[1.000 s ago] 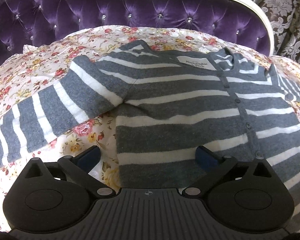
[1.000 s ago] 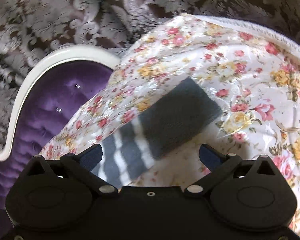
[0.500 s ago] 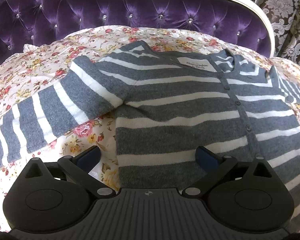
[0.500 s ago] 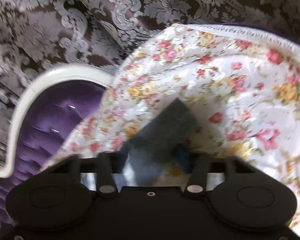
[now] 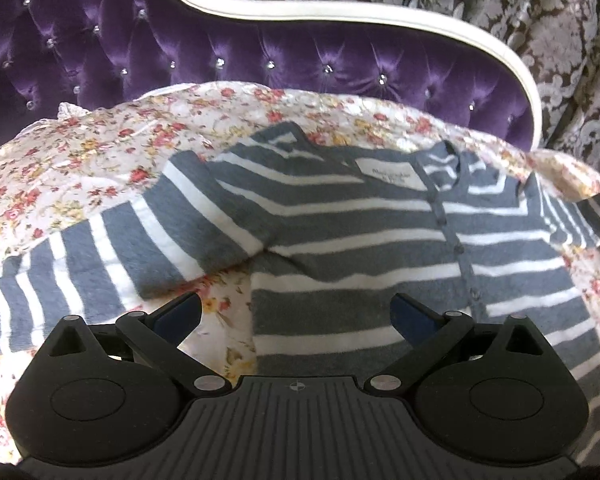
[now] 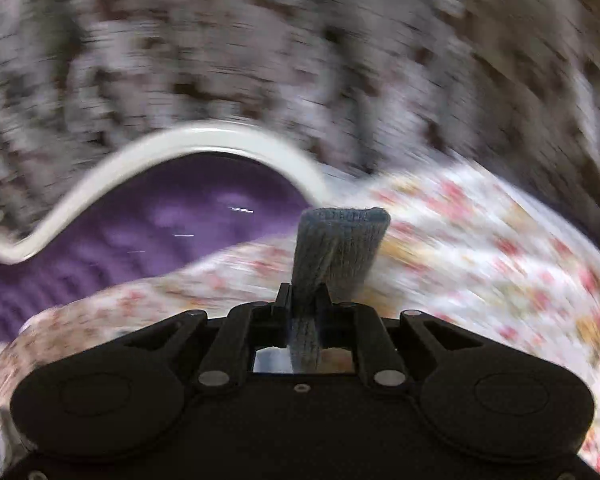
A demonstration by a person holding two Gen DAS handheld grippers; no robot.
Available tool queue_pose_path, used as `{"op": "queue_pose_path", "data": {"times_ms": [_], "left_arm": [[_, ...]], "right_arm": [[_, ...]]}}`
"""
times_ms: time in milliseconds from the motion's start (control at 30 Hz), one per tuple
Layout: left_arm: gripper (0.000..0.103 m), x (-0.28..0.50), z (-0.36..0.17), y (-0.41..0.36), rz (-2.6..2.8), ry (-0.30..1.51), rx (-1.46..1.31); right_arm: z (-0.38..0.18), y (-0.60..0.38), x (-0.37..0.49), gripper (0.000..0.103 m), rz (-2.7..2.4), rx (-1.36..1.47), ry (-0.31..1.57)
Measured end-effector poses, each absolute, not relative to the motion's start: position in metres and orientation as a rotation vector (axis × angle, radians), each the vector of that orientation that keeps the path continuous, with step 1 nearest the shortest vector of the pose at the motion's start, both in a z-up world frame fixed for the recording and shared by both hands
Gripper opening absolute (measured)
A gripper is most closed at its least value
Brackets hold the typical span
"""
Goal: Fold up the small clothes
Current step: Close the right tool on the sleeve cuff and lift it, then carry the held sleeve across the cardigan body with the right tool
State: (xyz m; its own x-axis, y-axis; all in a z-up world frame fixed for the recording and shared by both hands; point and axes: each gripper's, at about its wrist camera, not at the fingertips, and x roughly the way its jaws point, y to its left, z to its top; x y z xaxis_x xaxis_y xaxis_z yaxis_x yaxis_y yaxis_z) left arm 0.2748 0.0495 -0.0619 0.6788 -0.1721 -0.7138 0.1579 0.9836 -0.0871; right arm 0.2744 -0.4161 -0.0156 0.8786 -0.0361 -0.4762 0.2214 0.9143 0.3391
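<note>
Two grippers: right gripper clamps the striped cardigan's grey sleeve cuff; left gripper, jaws apart, hovers at the cardigan's six o'clock hem.

Two matte black handheld grippers, one filling the bottom of each frame

The left gripper has two round black housings with raised discs, silver pivot screws, angled link arms, dark blue pads on its fingers and a ribbed grey centre plate bearing a small crosshair mark. The right gripper looks built alike, its centre plate smooth, though its pads' colour can't be made out.
</note>
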Motion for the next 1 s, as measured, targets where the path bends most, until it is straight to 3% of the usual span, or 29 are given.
{"op": "queue_pose_path", "data": {"times_ms": [167, 300, 800, 900, 1000], "left_arm": [[0.102, 0.271, -0.05, 0.065, -0.172, 0.782, -0.055], [0.102, 0.271, -0.046, 0.079, -0.148, 0.774, -0.077], [0.102, 0.275, -0.038, 0.116, -0.087, 0.77, -0.161], [0.102, 0.276, -0.04, 0.118, -0.085, 0.777, -0.172], [0.102, 0.277, -0.042, 0.118, -0.083, 0.782, -0.168]], "right_arm": [[0.03, -0.327, 0.292, 0.018, 0.08, 0.297, 0.454], [0.035, -0.255, 0.308, 0.018, 0.249, 0.261, 0.472], [-0.069, -0.075, 0.348, 0.02, 0.502, 0.136, 0.689], [-0.082, -0.062, 0.347, 0.029, 0.531, 0.142, 0.714], [-0.091, -0.057, 0.342, 0.057, 0.581, 0.151, 0.724]]}}
